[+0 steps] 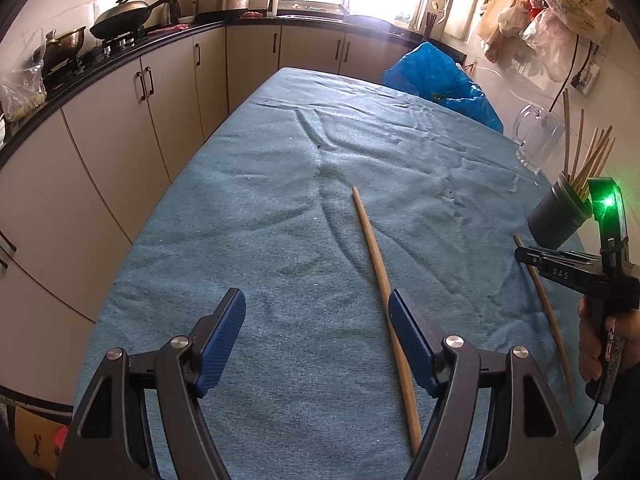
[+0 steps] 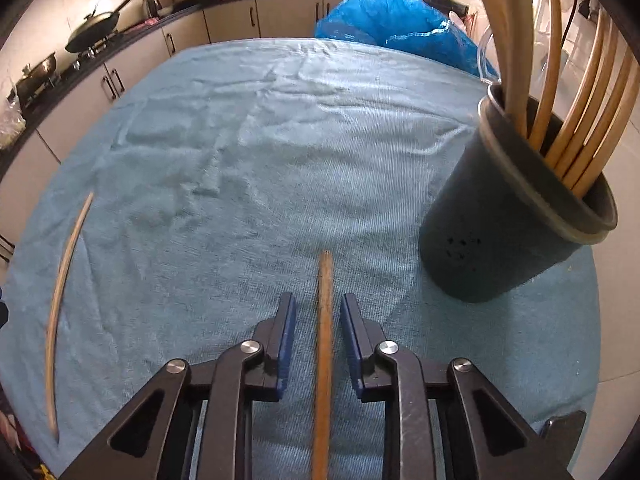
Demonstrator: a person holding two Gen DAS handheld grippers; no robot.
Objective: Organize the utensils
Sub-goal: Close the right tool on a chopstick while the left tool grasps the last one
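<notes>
Two wooden chopsticks lie on the blue cloth table point(image 1: 260, 208). The pale chopstick point(image 1: 378, 264) runs past the inner side of my left gripper's right finger; it also shows at the left of the right wrist view point(image 2: 60, 300). My left gripper point(image 1: 316, 312) is wide open and empty above the cloth. The darker chopstick point(image 2: 324, 340) lies between the fingers of my right gripper point(image 2: 318, 312), which is narrowly open around it, pads not touching. This chopstick also shows in the left wrist view point(image 1: 548, 312). A dark holder point(image 2: 508, 232) with several chopsticks stands at the right.
A clear glass mug point(image 1: 536, 136) and a blue plastic bag point(image 1: 436, 76) sit at the table's far right. Kitchen cabinets and a counter with pans point(image 1: 120, 20) run along the left and back. The table point(image 2: 240, 140) edge is close on the right.
</notes>
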